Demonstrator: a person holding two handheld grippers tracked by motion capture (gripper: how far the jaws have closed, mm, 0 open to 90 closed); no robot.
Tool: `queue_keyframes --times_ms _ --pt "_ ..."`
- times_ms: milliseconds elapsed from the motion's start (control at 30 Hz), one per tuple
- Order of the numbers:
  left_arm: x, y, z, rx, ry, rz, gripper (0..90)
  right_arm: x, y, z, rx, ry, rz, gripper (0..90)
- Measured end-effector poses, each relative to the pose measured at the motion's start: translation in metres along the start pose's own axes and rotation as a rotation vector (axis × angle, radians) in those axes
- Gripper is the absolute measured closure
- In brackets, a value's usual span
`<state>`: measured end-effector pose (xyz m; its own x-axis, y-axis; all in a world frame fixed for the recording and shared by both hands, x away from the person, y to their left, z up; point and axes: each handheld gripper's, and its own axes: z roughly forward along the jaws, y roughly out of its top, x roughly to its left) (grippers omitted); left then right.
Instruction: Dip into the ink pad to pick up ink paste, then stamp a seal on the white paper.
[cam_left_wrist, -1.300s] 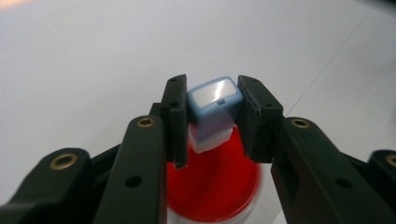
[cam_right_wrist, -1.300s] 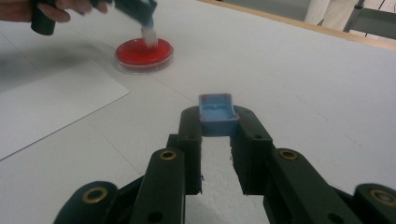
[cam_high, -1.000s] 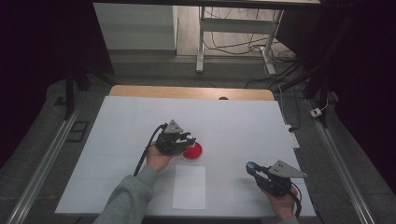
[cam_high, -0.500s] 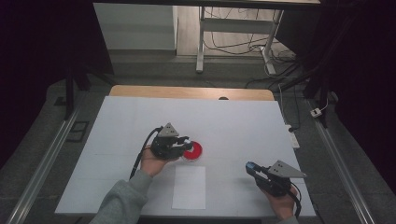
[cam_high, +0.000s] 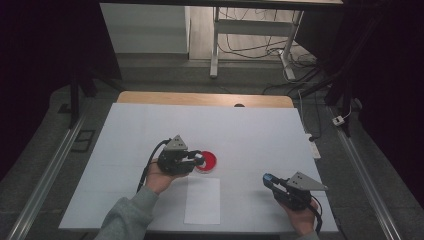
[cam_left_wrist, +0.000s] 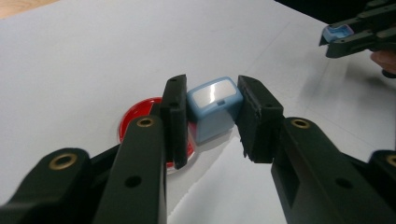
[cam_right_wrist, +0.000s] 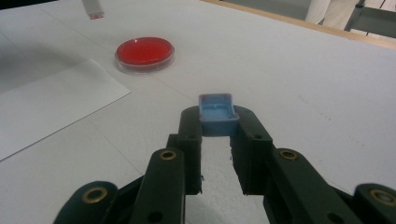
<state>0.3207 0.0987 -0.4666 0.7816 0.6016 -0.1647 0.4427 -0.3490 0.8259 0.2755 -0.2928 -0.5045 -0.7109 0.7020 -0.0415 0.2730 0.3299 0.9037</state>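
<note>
The left gripper (cam_left_wrist: 210, 119) has its 2 black jaws pressed on a small blue stamp (cam_left_wrist: 215, 109). The stamp has a shiny white top with a tiny mark on it. It is tilted and sits just above the red ink pad (cam_left_wrist: 140, 119), a round red dish with a clear rim. From above, the left gripper (cam_high: 197, 160) is right at the near left edge of the red ink pad (cam_high: 207, 161), near the middle of the white table (cam_high: 250, 130).

The right gripper (cam_right_wrist: 215, 135) has its jaws closed on a small blue cap (cam_right_wrist: 216, 112). The cap is hollow, and its open side faces up. From above, the right gripper (cam_high: 270, 181) is held near the front right corner of the table, well apart from the ink pad, with the blue cap (cam_high: 268, 178) at its tip.

A sheet of white paper (cam_high: 202, 200) lies flat near the front edge of the table, between the 2 hands. Its far edge is just in front of the ink pad.

A grey sleeve (cam_high: 125, 220) covers the left arm. The table has a wooden strip (cam_high: 200, 98) along its back edge.
</note>
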Motion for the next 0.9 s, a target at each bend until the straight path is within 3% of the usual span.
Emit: queue_keyframes --times_ms 333,900 --pt "-0.005 -0.004 -0.008 -0.003 -0.036 0.006 65.6 0.0 0.0 0.0 0.003 -0.001 0.0 73.7" --pt "-0.011 -0.007 -0.014 0.011 -0.06 0.029 65.5 0.0 0.0 0.0 0.001 -0.003 0.0 73.7"
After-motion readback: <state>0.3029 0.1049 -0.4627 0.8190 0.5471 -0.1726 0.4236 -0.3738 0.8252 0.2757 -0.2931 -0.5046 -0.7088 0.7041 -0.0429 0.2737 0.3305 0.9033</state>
